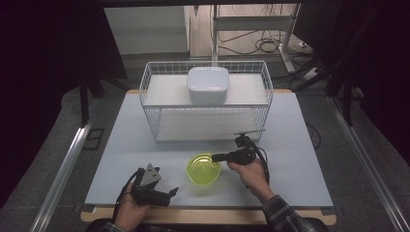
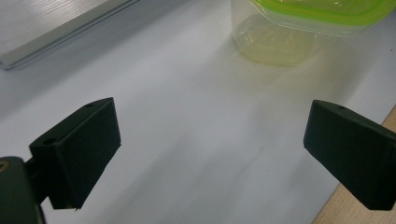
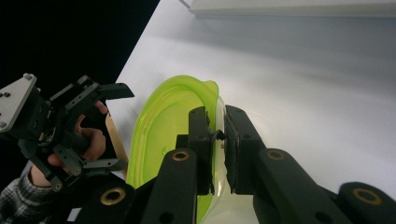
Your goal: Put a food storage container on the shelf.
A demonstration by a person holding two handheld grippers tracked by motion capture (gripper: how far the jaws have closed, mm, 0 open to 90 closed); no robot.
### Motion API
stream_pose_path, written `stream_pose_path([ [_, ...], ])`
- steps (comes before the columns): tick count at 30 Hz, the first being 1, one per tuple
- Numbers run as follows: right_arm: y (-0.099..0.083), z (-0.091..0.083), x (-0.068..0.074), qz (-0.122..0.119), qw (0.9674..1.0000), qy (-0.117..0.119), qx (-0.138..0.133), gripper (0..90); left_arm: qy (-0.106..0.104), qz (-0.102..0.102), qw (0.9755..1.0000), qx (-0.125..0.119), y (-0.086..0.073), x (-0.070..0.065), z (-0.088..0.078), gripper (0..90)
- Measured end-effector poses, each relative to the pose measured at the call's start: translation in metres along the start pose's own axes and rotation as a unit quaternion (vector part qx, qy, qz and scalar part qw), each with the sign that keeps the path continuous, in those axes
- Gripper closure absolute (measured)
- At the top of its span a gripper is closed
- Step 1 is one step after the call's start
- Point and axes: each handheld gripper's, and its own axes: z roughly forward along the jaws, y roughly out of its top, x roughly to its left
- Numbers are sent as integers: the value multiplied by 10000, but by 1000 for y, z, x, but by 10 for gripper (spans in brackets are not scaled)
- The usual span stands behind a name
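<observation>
1. The green bowl (image 1: pixel 203 168) sits on the desk (image 1: pixel 121 145) near the front edge, between the two hands and in front of the wire basket (image 1: pixel 206 99).
2. The right gripper (image 3: pixel 217 137) has its jaws closed on the bowl's rim – one inside the wall, one outside – a pinch that looks suited to lifting the bowl by its edge.
3. The left gripper (image 1: pixel 167 194) rests low at the desk's front-left, jaws spread wide and holding nothing – probably waiting out of the way.
4. A white container (image 1: pixel 208 85) sits on the basket's upper level, well apart from the bowl.
</observation>
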Motion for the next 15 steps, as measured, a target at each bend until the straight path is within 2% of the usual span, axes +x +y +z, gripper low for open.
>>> stream_pose_path([
  [6, 0, -2, 0, 36, 10000, 68, -36, 828, 4, 0, 10000, -1, 0, 0, 0, 38],
  [8, 0, -3, -1, 117, 9998, 172, -54, 828, 7, 0, 10000, -1, 0, 0, 0, 38],
  [15, 3, -11, 2, 116, 9993, 275, -211, 829, 34, -35, 10000, -49, 0, 1, -1, 35],
])
